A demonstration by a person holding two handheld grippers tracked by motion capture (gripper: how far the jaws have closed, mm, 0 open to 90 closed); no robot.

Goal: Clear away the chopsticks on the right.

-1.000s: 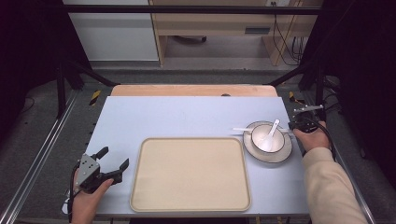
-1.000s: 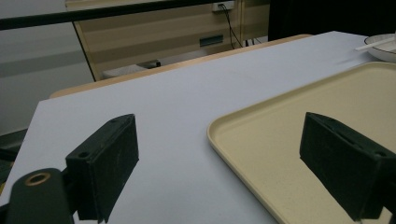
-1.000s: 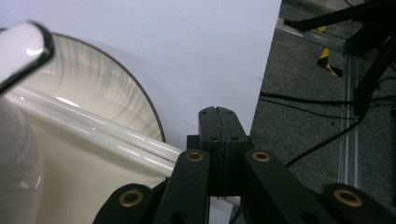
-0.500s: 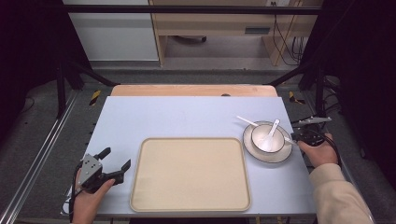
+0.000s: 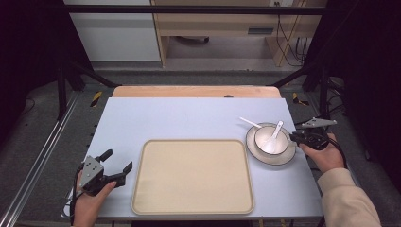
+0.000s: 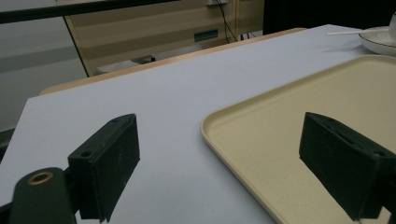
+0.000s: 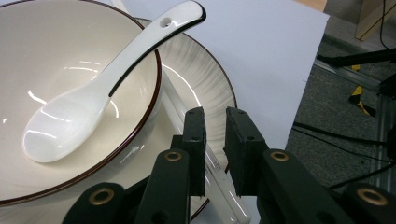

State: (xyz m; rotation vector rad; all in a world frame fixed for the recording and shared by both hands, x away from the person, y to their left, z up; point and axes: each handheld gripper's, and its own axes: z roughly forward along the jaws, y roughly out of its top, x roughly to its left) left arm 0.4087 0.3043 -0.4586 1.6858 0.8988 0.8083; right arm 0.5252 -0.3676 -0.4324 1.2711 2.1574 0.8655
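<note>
1. Your left gripper point(image 5: 115, 166) sits at the lower left of the high view, jaws wide apart, just beside the tray point(image 5: 192, 176).
2. The bowl point(image 5: 270, 140) holds a spoon point(image 5: 274, 133) and stands on a plate point(image 5: 269, 158), right of centre.
3. Your right gripper point(image 7: 215, 135) is at the plate's right rim, jaws nearly together around a white stick point(image 7: 180, 114); whether they pinch it is hard to tell.

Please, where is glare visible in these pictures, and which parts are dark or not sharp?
Right gripper view: bright glare streaks on the spoon and bowl. Left gripper view: the near jaws look soft. High view: both side margins are almost black; the tray is evenly lit.
</note>
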